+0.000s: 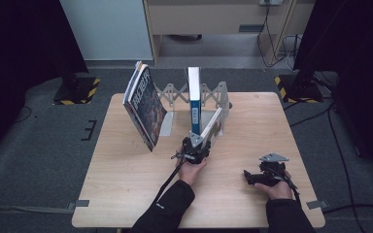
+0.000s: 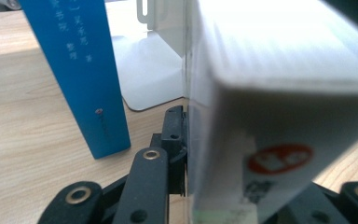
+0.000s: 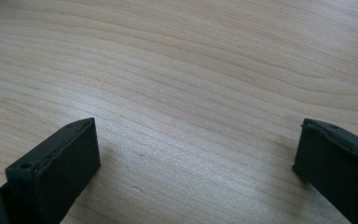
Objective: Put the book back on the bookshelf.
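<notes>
1. Pale characters are printed down the spine of the blue book (image 2: pixel 81 70), as seen in the left gripper view; they cannot be made out with certainty. A small round mark is set lower on the same spine.
2. A red oval emblem with white characters is carried on the spine of the white book (image 2: pixel 279 140); it is blurred and cannot be read. A darker printed patch is placed below it, also unreadable.
3. Large pale characters are printed on the dark cover of the leaning book (image 1: pixel 145 104) in the high view; they are too small to be read.
</notes>
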A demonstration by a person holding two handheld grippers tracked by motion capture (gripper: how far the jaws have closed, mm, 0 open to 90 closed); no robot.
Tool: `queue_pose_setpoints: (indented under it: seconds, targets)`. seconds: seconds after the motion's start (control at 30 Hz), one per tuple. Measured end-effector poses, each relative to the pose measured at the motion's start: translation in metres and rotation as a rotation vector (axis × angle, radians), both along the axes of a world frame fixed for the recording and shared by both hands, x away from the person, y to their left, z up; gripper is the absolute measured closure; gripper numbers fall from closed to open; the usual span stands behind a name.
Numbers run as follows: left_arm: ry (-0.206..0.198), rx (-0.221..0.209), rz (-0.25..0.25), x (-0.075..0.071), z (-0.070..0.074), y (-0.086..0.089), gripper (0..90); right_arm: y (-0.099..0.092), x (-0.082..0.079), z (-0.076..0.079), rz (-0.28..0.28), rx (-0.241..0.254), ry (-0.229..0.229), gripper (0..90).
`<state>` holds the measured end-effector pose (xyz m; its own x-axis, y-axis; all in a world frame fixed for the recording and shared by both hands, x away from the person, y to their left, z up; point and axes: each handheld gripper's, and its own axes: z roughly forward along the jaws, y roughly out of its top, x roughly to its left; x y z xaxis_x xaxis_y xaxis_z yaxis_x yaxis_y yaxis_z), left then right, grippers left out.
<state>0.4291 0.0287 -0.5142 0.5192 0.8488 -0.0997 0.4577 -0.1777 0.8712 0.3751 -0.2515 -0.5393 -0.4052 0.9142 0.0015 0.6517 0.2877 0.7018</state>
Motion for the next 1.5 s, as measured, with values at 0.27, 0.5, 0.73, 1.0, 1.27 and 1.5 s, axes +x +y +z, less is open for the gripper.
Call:
queue_pose_setpoints:
  seconds: [0.27,0.5,0.73,1.0,1.27,1.5]
  targets:
    - [-0.025,-0.012,-0.030,-0.011,0.011,0.007,65.4,0.000,0.000,0.000,0.000,0.000,0.000,0.2]
    - [-0.024,-0.019,-0.037,-0.022,0.020,0.015,70.4,0.000,0.000,0.000,-0.002,0.001,0.001,0.1]
    - [-0.026,-0.023,-0.006,-0.017,0.019,0.010,72.1,0.000,0.000,0.000,-0.004,0.001,0.001,0.2]
    - [-0.036,-0.022,0.013,-0.005,0.020,-0.008,69.5,0.000,0.000,0.000,-0.005,0.001,0.001,0.2]
    - [-0.041,-0.048,-0.022,0.006,0.017,-0.012,65.4,0.000,0.000,0.000,-0.005,0.002,0.001,0.1]
    - [-0.049,-0.049,-0.087,-0.007,0.022,-0.002,62.9,0.000,0.000,0.000,-0.005,0.001,0.001,0.2]
